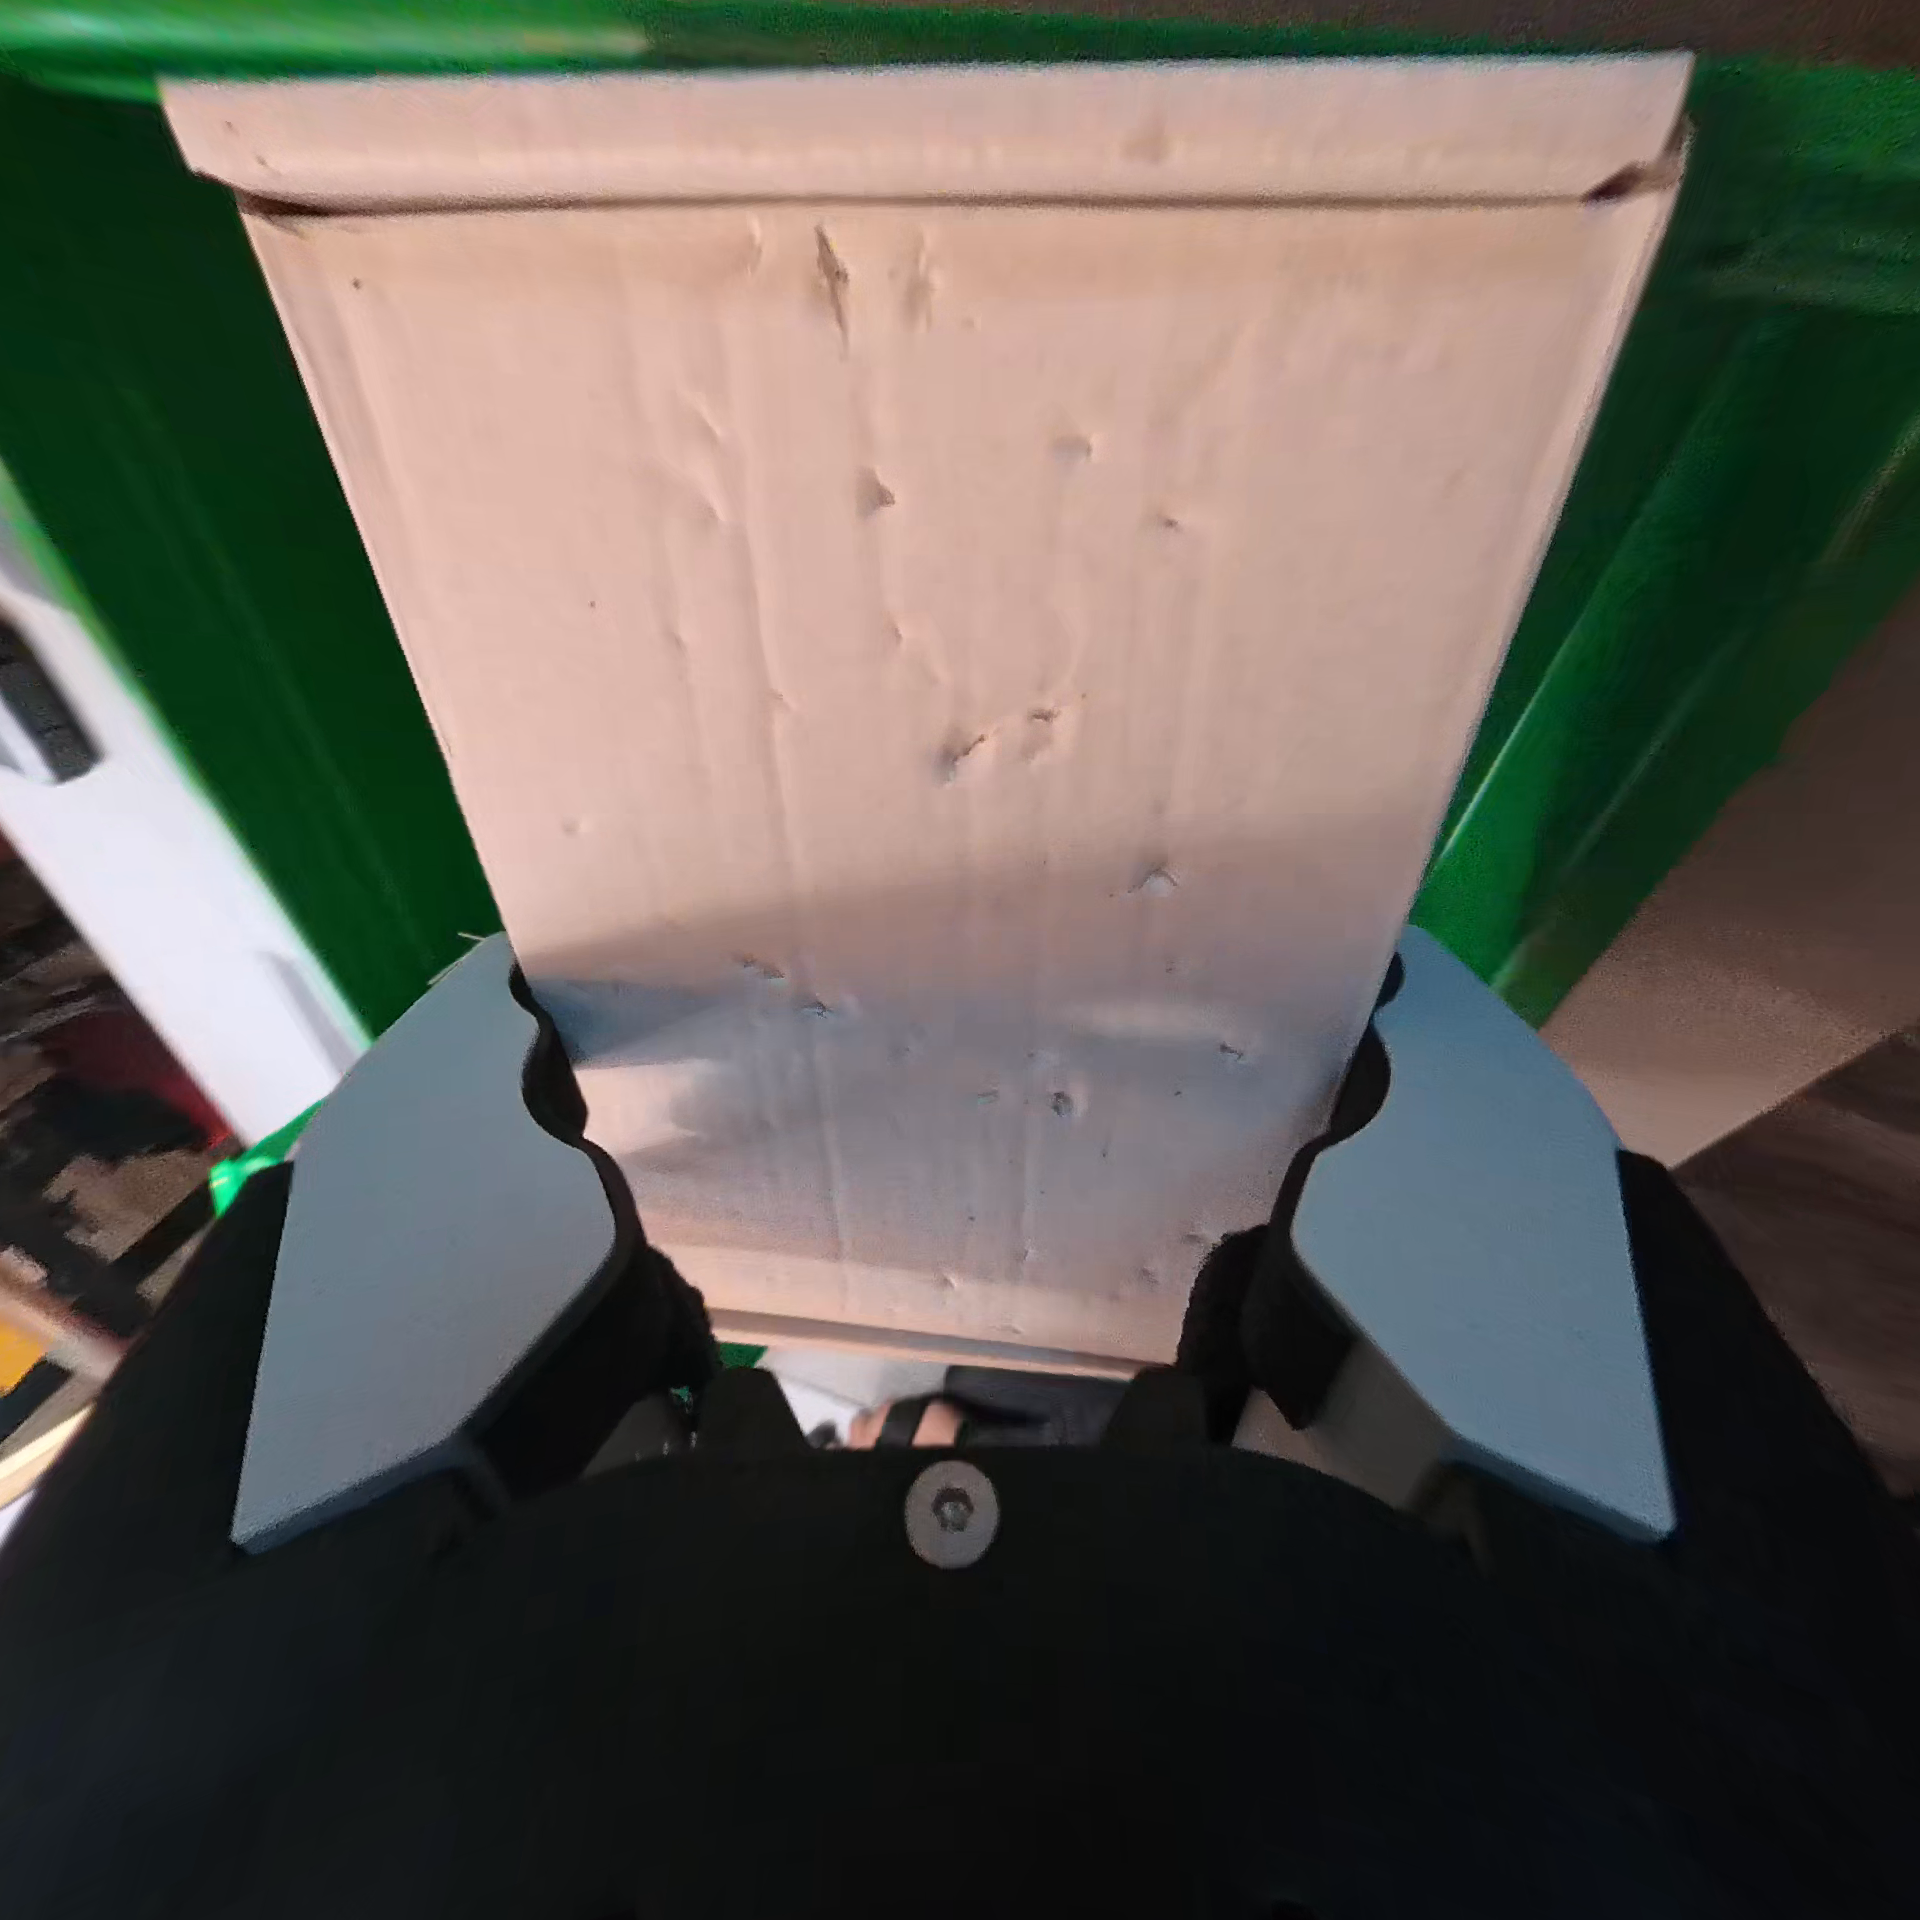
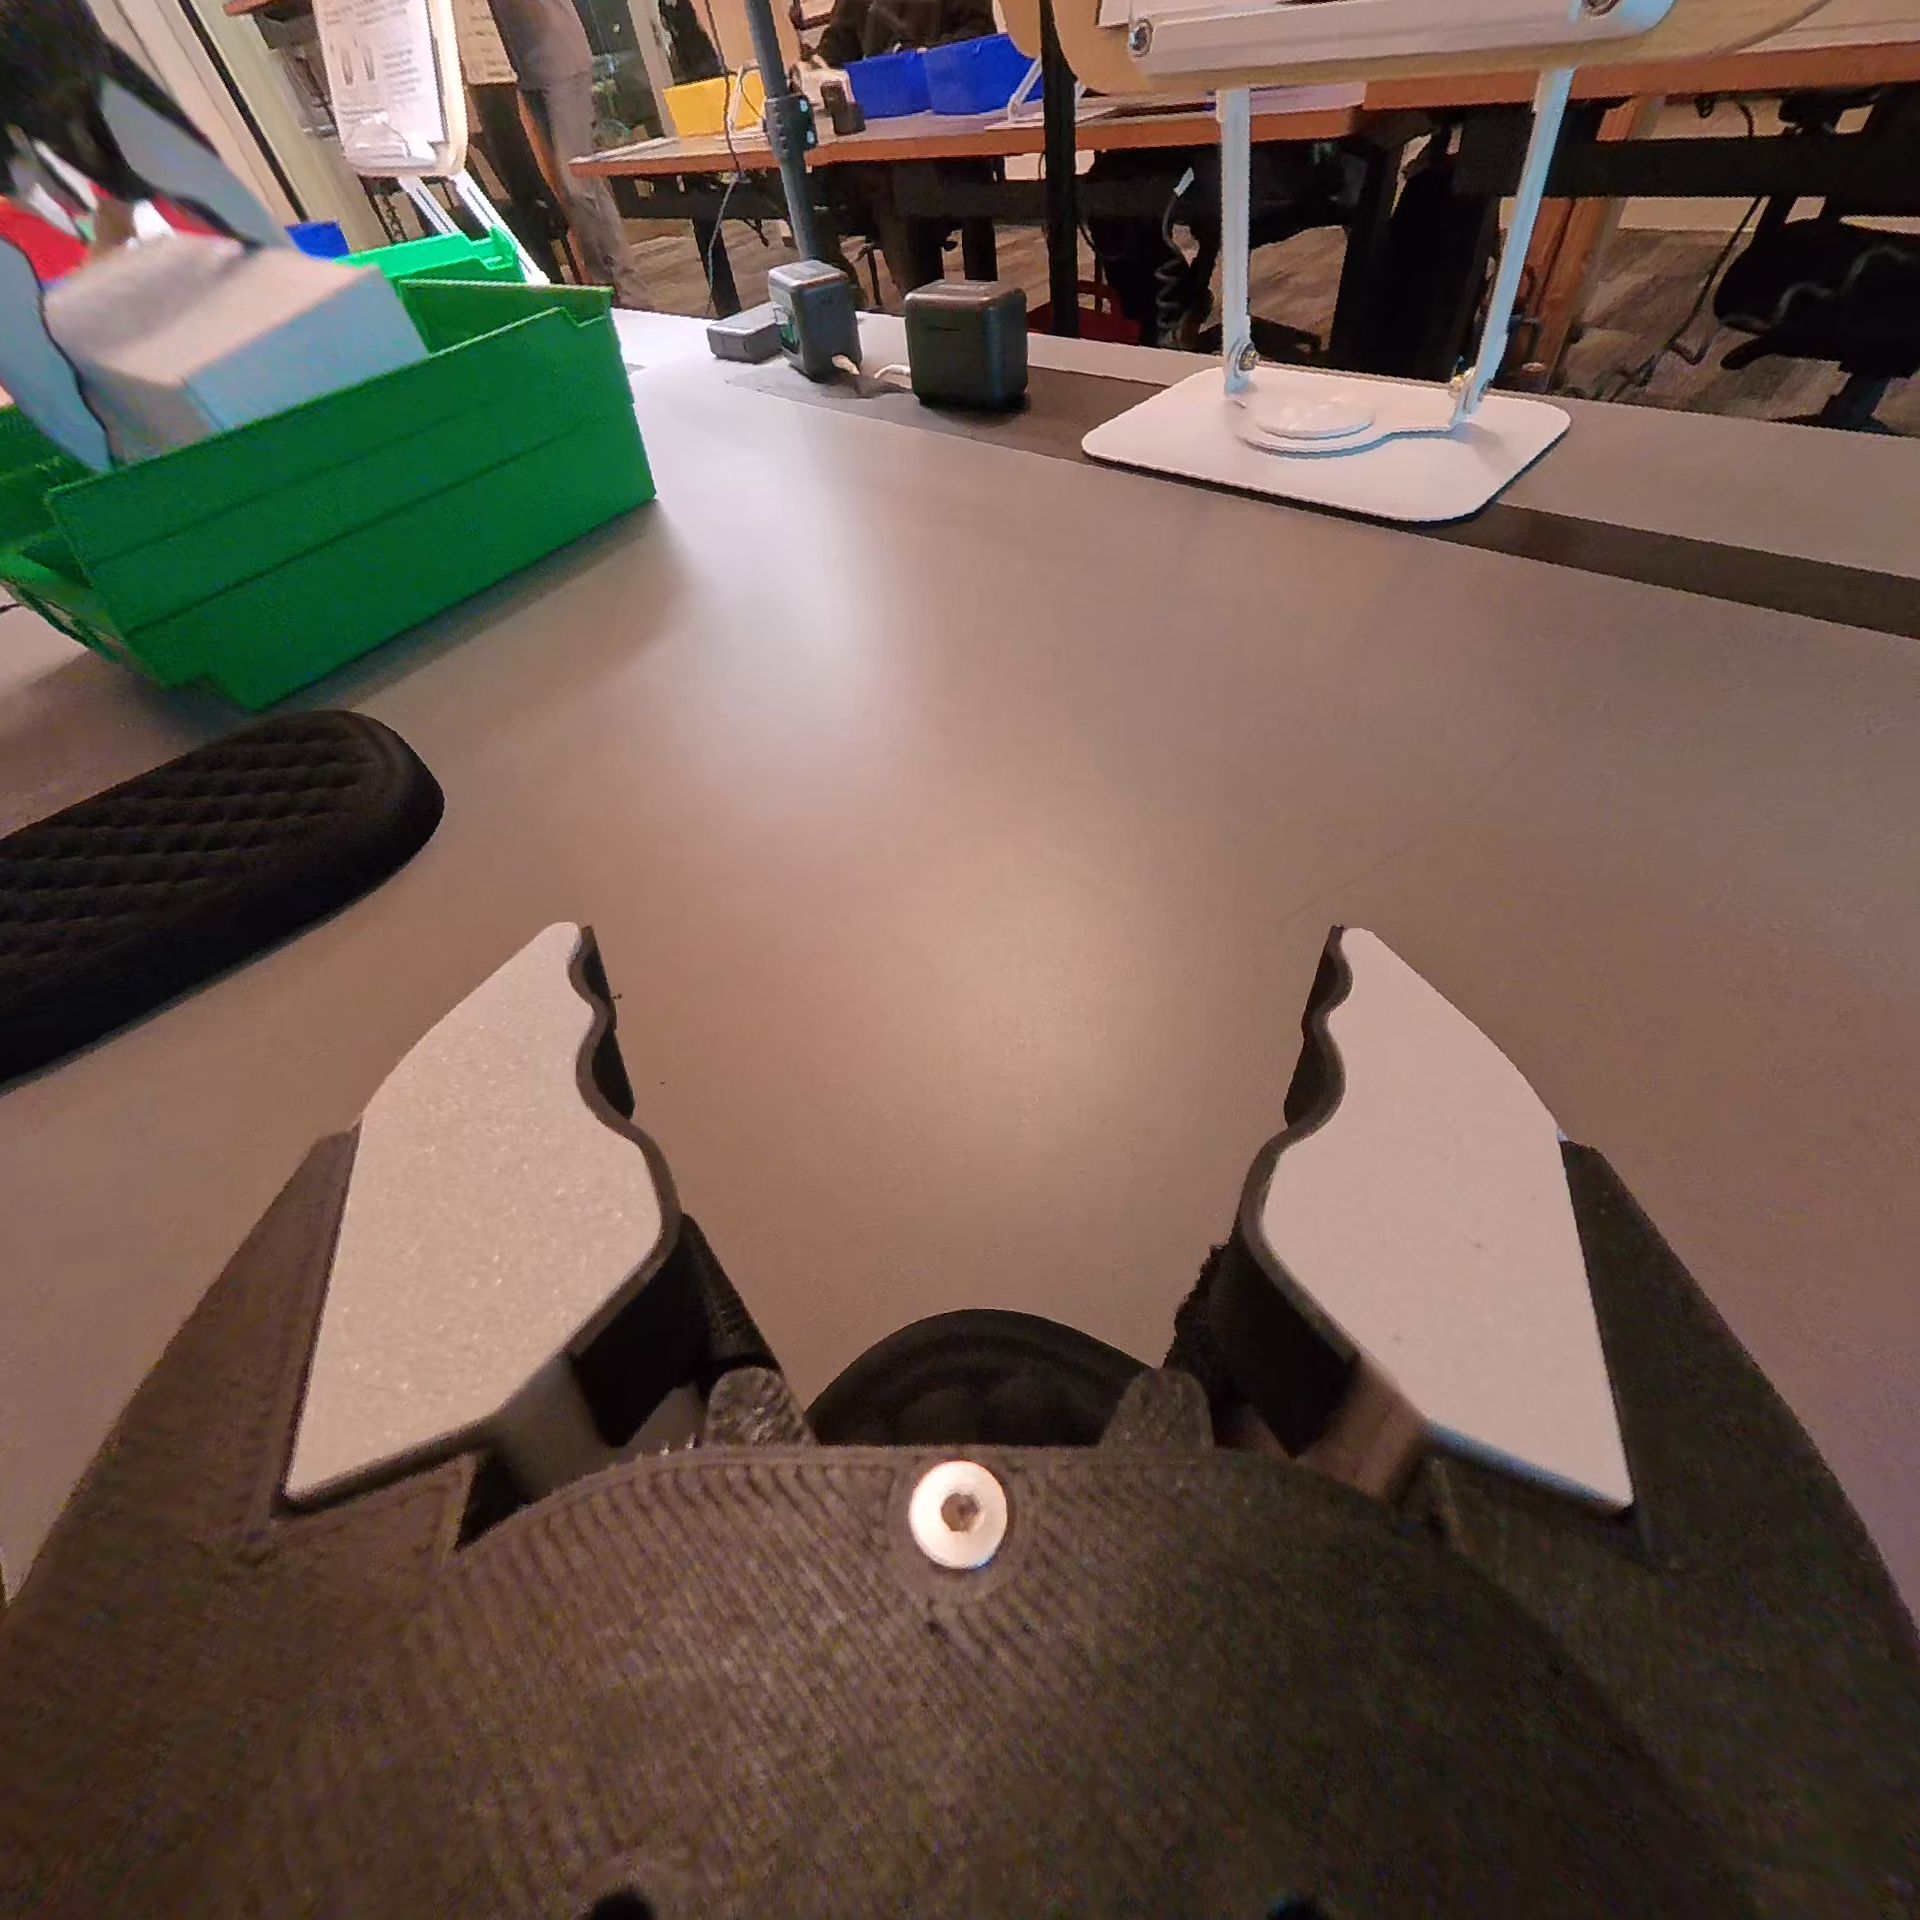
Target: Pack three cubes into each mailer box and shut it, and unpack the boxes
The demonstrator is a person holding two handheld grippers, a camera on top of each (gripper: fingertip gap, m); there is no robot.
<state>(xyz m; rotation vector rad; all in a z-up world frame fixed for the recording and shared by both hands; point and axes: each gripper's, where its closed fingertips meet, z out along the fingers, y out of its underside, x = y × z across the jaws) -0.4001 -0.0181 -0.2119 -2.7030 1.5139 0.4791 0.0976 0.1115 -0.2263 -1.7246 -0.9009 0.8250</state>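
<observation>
My left gripper [image 1: 956, 961] is shut on a closed, dented cardboard mailer box [image 1: 935, 623], its two fingers pressed against the box's two sides. The box hangs over a green bin [image 1: 208, 520]. In the right wrist view the same box [image 2: 239, 343] shows at the far left, held over the green bin [image 2: 343, 540] by the left gripper, whose grey finger [image 2: 42, 364] runs down the box's side. My right gripper [image 2: 956, 956] is open and empty, low over the grey table [image 2: 935, 727]. No cubes are in view.
A black padded wrist rest [image 2: 187, 873] lies on the table left of my right gripper. A white lamp base [image 2: 1330, 436] and small dark chargers [image 2: 966, 343] stand at the table's far edge. Other desks with blue and yellow bins stand behind. There is about 50 cm between the tips of the two grippers.
</observation>
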